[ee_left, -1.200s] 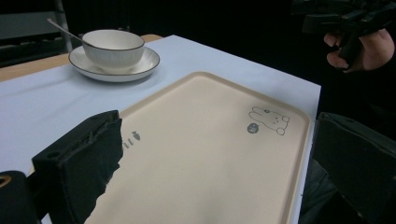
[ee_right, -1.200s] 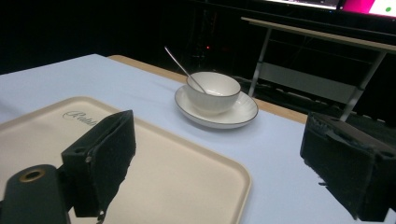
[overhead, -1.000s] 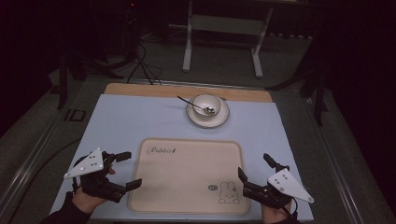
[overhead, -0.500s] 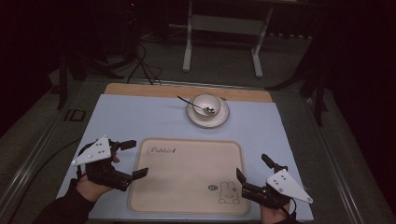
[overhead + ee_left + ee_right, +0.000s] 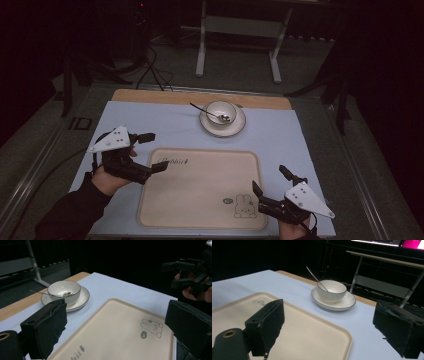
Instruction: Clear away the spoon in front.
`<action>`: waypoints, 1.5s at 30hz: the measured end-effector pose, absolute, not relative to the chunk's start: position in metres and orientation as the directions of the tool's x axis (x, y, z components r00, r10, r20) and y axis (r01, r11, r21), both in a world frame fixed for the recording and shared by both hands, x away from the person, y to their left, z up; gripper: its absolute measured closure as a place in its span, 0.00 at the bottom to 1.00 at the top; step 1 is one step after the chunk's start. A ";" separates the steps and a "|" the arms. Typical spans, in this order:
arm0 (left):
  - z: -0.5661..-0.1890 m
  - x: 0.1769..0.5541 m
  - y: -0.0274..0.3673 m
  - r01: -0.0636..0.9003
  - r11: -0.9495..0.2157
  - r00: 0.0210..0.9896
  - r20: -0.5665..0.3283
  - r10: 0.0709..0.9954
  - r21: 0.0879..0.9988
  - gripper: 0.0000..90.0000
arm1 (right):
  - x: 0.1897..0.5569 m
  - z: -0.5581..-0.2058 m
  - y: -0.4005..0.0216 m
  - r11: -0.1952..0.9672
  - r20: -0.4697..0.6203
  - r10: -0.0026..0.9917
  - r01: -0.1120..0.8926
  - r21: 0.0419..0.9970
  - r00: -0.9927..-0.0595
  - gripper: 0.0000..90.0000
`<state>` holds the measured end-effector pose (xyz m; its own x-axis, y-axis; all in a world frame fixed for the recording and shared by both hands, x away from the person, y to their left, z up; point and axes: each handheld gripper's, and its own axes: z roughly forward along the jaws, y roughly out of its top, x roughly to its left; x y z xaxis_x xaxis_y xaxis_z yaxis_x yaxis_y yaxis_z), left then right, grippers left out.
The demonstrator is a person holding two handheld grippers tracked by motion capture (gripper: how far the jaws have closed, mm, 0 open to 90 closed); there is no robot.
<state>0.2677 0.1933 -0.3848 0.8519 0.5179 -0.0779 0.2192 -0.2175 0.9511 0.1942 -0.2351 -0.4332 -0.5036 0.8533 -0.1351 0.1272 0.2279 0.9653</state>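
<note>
Left gripper [image 5: 150,151] has advanced farther over the tray's [image 5: 200,200] left edge, jaws apart, empty. Right gripper [image 5: 270,187] unchanged at near-right corner, also agape. Bowl [image 5: 221,112] with spoon [image 5: 207,112] sits far, untouched; likely an approach.

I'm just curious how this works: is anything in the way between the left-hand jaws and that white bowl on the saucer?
Nothing visible. Between the open left gripper and the white ceramic bowl on its saucer lies only bare pale-blue table mat and a corner of the cream tray.
</note>
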 end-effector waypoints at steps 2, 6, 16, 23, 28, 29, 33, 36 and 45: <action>-0.381 0.275 0.189 0.219 -0.206 0.851 -0.084 0.518 0.954 0.05 | 0.194 -0.433 -0.235 0.228 -0.136 0.852 0.124 0.966 -0.505 0.11; -0.379 0.282 0.185 0.220 -0.190 0.849 -0.092 0.520 0.957 0.05 | 0.193 -0.432 -0.234 0.231 -0.142 0.851 0.118 0.966 -0.506 0.11; -0.384 0.314 0.175 0.259 -0.136 0.829 -0.147 0.540 0.956 0.05 | 0.192 -0.433 -0.233 0.230 -0.139 0.852 0.122 0.965 -0.504 0.11; -0.394 0.333 0.170 0.298 -0.118 0.812 -0.186 0.553 0.947 0.06 | 0.192 -0.434 -0.232 0.236 -0.143 0.852 0.126 0.964 -0.503 0.11; -0.407 0.347 0.163 0.329 -0.116 0.795 -0.209 0.570 0.937 0.06 | 0.192 -0.434 -0.232 0.231 -0.142 0.850 0.116 0.966 -0.507 0.11; -0.409 0.349 0.161 0.337 -0.116 0.791 -0.214 0.574 0.934 0.06 | 0.191 -0.433 -0.232 0.228 -0.140 0.851 0.117 0.967 -0.507 0.11; -0.417 0.358 0.156 0.353 -0.113 0.780 -0.225 0.584 0.929 0.06 | 0.190 -0.433 -0.232 0.229 -0.144 0.849 0.109 0.967 -0.508 0.11; -0.420 0.362 0.153 0.363 -0.105 0.771 -0.235 0.592 0.926 0.07 | 0.190 -0.433 -0.232 0.229 -0.143 0.848 0.109 0.967 -0.509 0.11; -0.437 0.383 0.144 0.417 -0.046 0.713 -0.295 0.636 0.908 0.10 | 0.189 -0.432 -0.231 0.230 -0.147 0.846 0.102 0.968 -0.513 0.11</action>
<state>0.3827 0.1438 -0.4375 0.7127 0.6365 -0.2949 0.4170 -0.0463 0.9077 0.1895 -0.2308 -0.4324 -0.5131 0.8457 -0.1465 0.1023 0.2298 0.9679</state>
